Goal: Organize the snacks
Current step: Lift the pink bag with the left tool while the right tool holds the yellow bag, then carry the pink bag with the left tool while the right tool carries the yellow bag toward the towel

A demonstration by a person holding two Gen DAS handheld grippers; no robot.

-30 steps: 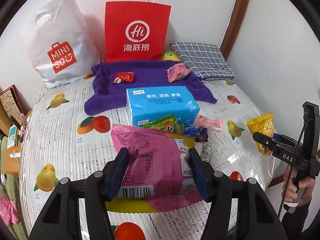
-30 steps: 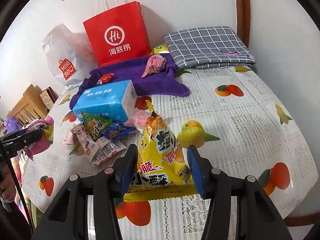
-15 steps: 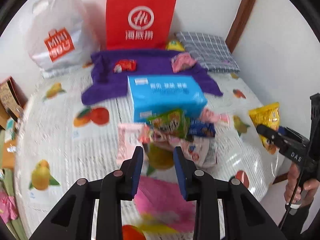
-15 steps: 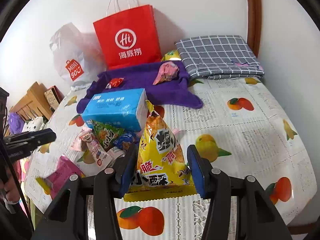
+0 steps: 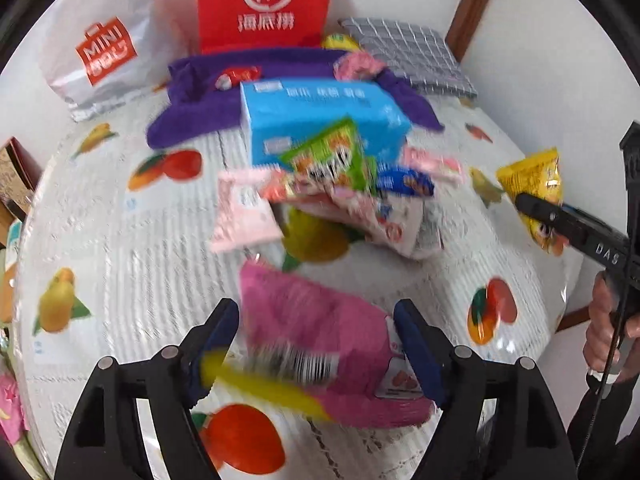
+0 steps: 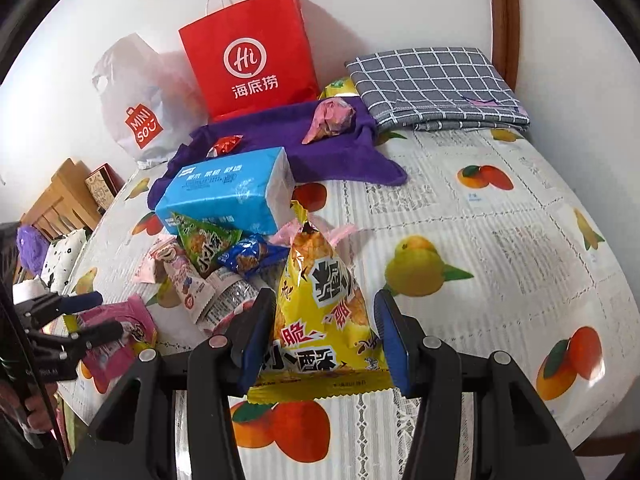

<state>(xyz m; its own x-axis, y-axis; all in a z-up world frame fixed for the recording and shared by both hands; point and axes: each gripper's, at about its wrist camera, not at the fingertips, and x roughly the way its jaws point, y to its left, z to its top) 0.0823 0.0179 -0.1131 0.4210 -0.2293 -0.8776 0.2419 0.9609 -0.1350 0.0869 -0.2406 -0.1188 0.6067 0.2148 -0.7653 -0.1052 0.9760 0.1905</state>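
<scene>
A pink snack bag (image 5: 320, 328) lies flat on the fruit-print table, blurred. My left gripper (image 5: 316, 312) is low over it with its jaws opening wide, one finger on each side of the bag, not pressing it. The right wrist view shows the same: the left gripper (image 6: 96, 316) straddles the pink bag (image 6: 128, 320) at the table's left edge. My right gripper (image 6: 324, 298) is shut on a yellow triangular snack bag (image 6: 320, 312), held above the table. A pile of small snacks (image 5: 344, 188) lies in front of a blue tissue pack (image 5: 320, 116).
At the back stand a red paper bag (image 6: 248, 52) and a white plastic bag (image 6: 136, 112). A purple towel (image 6: 332, 152) holds a red candy (image 6: 226, 144) and a pink wrapper (image 6: 332, 118). A grey checked cloth (image 6: 436, 84) lies back right. Wooden furniture (image 6: 60, 196) stands left.
The left gripper let the pink bag drop onto the table, narrowed its jaws, then spread them wide and sank around the bag. The right gripper still holds the yellow bag.
</scene>
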